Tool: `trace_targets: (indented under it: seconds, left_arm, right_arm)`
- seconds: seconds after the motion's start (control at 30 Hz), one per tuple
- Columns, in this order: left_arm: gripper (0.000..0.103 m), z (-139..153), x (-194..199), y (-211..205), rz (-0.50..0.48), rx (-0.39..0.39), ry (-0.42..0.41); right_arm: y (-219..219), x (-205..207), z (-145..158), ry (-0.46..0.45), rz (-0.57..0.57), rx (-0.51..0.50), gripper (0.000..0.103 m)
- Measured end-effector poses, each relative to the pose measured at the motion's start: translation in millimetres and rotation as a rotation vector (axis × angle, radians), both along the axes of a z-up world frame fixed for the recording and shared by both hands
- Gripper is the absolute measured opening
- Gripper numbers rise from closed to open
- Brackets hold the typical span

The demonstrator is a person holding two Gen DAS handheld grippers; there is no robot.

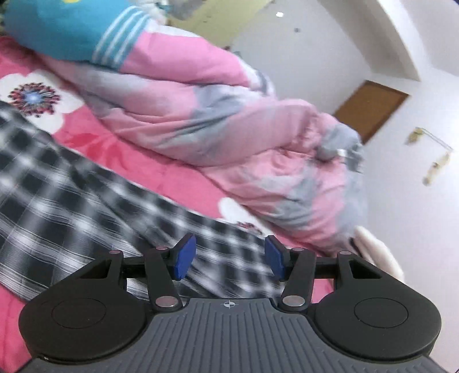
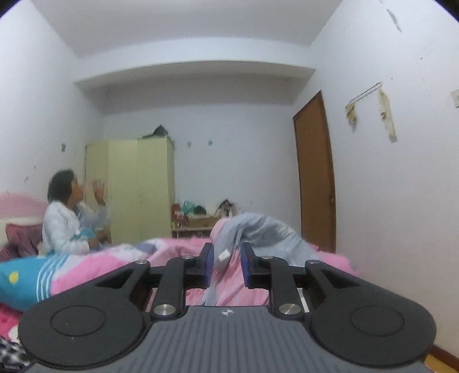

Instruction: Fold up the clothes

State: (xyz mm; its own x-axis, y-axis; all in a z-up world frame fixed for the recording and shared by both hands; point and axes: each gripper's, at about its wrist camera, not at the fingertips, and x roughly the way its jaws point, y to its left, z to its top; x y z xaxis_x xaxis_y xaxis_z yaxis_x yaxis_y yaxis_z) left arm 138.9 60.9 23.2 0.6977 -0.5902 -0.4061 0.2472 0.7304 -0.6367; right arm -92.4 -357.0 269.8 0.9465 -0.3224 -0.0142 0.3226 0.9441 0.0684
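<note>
A black-and-white checked garment (image 1: 86, 198) lies spread on the pink flowered bed sheet (image 1: 94, 134), blurred by motion. My left gripper (image 1: 230, 259) is open and empty, its blue pads just above the garment's near right part. My right gripper (image 2: 226, 264) is open and empty, held level above the bed and facing the room. A corner of the checked garment shows at the lower left of the right wrist view (image 2: 11, 350).
A bunched pink and grey quilt (image 1: 223, 120) lies along the far side of the bed, also in the right wrist view (image 2: 258, 232). A blue striped pillow (image 1: 66, 25) sits at its left end. A person (image 2: 68, 221) sits on the bed. A wardrobe (image 2: 134, 186) and brown door (image 2: 315, 178) stand behind.
</note>
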Motion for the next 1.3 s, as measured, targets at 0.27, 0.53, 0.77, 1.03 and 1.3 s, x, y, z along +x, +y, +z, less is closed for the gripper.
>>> trace_targets:
  seconds: [0.27,0.53,0.77,1.03,1.3]
  left_arm:
    - [0.053,-38,17,48,0.208,0.293,0.033]
    - [0.053,-76,70,64,0.304,0.514,0.010]
    - [0.052,-89,93,57,0.305,0.536,-0.044]
    - [0.052,-100,108,69,0.343,0.532,-0.039]
    - [0.052,-104,116,76,0.371,0.516,-0.018]
  right_arm:
    - [87,123,-107,0.312,0.378,-0.134,0.026]
    - [251,243,-272,0.662,0.766,-0.382,0.025]
    - [292,270,-339,0.745,0.769,-0.653,0.018]
    - [269,290,-328,0.684,0.676,-0.603,0.000]
    - [248,350,-322,0.711,0.611,-0.491,0.000]
